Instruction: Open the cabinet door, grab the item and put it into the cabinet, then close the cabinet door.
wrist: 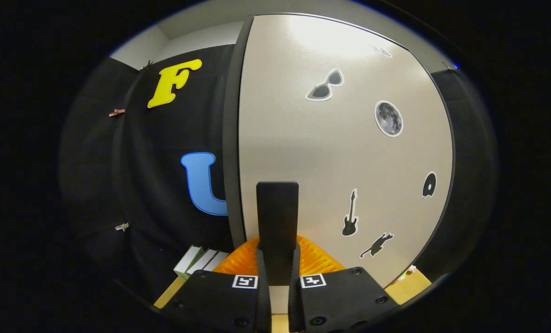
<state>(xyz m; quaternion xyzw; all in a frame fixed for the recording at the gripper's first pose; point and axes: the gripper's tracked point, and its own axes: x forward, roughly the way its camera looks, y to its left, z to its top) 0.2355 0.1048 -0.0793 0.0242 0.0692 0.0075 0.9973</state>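
The cabinet door [345, 152] is a pale panel with several dark stickers, standing close in front of me. Its dark upright handle [278, 212] rises between my two fingers. My gripper [278, 254] is shut on that handle, with one ribbed finger [238, 261] on the left and the other on the right pressing its sides. A dark edge [231, 138] runs down the door's left side. I cannot tell whether the door stands ajar. White flat boxes [201, 260] lie on the wooden tabletop [169, 291], left of the fingers and beside the cabinet.
The black cloth wall [155, 185] hangs to the left of the cabinet, with small clips on it. A small pale object [408, 272] lies on the tabletop at the door's lower right corner.
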